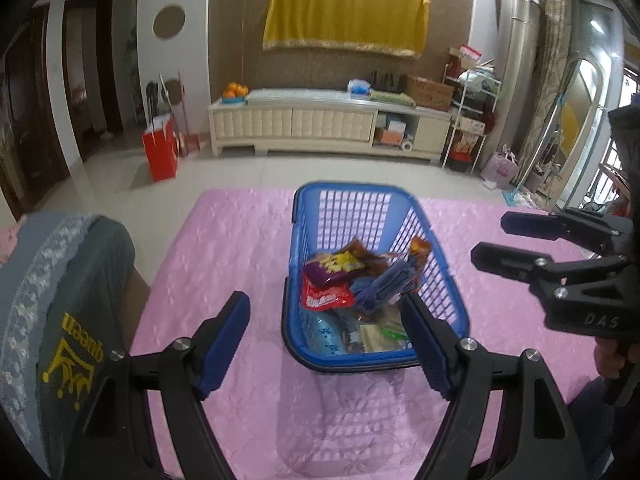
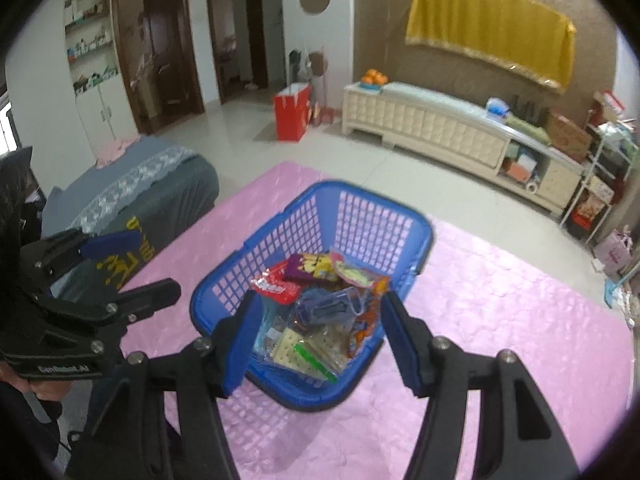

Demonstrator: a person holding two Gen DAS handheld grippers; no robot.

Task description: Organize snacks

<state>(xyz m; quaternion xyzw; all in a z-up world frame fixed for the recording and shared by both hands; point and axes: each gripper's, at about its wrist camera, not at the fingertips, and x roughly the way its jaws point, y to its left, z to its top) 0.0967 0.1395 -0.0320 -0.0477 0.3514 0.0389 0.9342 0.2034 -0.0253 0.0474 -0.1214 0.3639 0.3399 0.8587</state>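
Seen from above a table covered in a pink quilted cloth [image 1: 224, 248], going left to right. At nine o'clock in the left wrist view, a grey cushion [image 1: 68, 292] with a yellow crown print lies off the cloth's left edge.

At six o'clock, the left gripper [image 1: 326, 346] hangs above the cloth with its blue-padded fingers spread wide and nothing between them; they frame the near end of the basket without touching it.

In the middle, a blue plastic basket [image 1: 384, 196] with slotted walls stands on the cloth. Snack packets are piled inside it: a red packet [image 1: 326, 298] toward its left wall, a purple and yellow packet [image 1: 334, 266] just behind that, an orange packet [image 1: 420, 250] leaning on the right wall, and a clear cracker pack [image 2: 308, 350] at the near end.

At three o'clock, the right gripper [image 1: 486, 240] enters from the side, above the cloth and apart from the basket. Its fingers are parted and empty; in its own view they bracket the basket's near end [image 2: 316, 340].

At twelve o'clock, across the tiled floor, a cream cabinet [image 1: 328, 124] stands below a yellow cloth [image 1: 344, 16] on the wall.
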